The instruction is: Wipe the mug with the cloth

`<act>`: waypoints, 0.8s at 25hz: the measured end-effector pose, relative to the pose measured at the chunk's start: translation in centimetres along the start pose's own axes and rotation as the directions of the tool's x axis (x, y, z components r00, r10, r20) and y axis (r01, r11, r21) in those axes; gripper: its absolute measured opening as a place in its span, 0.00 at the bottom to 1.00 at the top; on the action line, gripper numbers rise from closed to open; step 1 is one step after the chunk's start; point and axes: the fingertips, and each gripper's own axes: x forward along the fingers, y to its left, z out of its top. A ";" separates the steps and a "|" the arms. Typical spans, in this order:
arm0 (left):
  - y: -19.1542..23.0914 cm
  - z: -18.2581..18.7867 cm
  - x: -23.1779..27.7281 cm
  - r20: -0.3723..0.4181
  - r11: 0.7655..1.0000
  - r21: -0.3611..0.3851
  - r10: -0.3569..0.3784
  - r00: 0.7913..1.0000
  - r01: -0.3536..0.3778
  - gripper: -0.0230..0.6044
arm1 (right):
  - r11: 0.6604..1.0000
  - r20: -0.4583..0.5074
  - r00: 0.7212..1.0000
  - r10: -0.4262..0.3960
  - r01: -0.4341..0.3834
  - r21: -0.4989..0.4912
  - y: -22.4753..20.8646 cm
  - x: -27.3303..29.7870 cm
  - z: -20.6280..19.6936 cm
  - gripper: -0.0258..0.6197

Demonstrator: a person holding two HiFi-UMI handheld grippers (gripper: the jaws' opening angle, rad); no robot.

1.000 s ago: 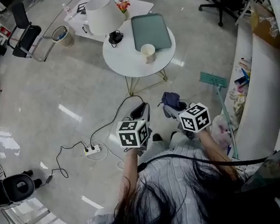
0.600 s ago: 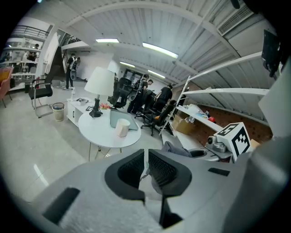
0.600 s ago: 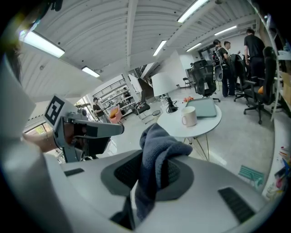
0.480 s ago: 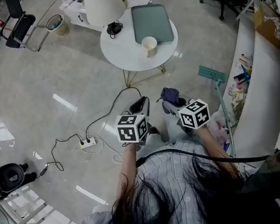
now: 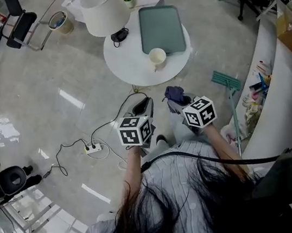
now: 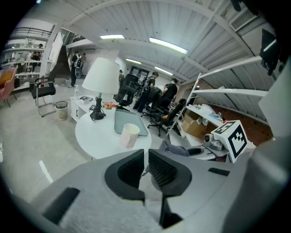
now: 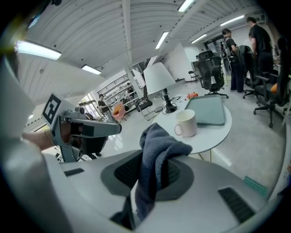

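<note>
Left gripper (image 6: 144, 166): jaws pretty much together, just thin slit, nothing in it. Ahead, mug (image 5: 157, 57) upright on round white table (image 5: 126, 61) – just beside green tray (image 5: 161, 28), well apart from both grippers. Right gripper (image 7: 152, 175) clamped on dark blue cloth (image 7: 157, 145) – bunched end sticking up above jaws.

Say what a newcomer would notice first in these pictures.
The dark blue cloth clamped in the right tool stands out first, bunched up between its jaws. Next comes the white mug on the round white table ahead, beside a grey-green tray and a big lampshade.
</note>
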 end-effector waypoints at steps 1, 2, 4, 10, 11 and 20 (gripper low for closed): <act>0.1 0.3 0.8 -0.002 1.000 -0.004 0.008 1.000 -0.008 0.10 | 1.000 -0.008 1.000 0.009 -0.009 0.002 -0.7 0.3 0.4 0.17; 0.2 0.6 1.5 -0.007 1.000 -0.005 0.016 1.000 -0.016 0.10 | 1.000 -0.017 1.000 0.019 -0.019 0.006 -1.4 0.6 0.7 0.17; 0.3 1.0 2.6 -0.022 0.999 -0.007 0.034 0.999 -0.034 0.10 | 0.999 -0.036 0.998 0.044 -0.043 0.010 -2.4 1.2 1.2 0.17; 1.6 1.7 5.5 -0.066 0.995 -0.027 0.092 0.994 -0.093 0.10 | 0.994 -0.094 0.989 0.113 -0.112 0.017 -4.8 3.7 2.3 0.17; 1.7 1.8 5.9 -0.071 0.994 -0.029 0.100 0.992 -0.102 0.10 | 0.993 -0.102 0.987 0.122 -0.121 0.018 -5.2 4.0 2.5 0.17; 2.3 3.6 8.7 -0.070 0.982 -0.028 0.183 0.981 -0.186 0.10 | 0.980 -0.132 0.971 0.198 -0.197 0.014 -8.0 6.2 4.2 0.17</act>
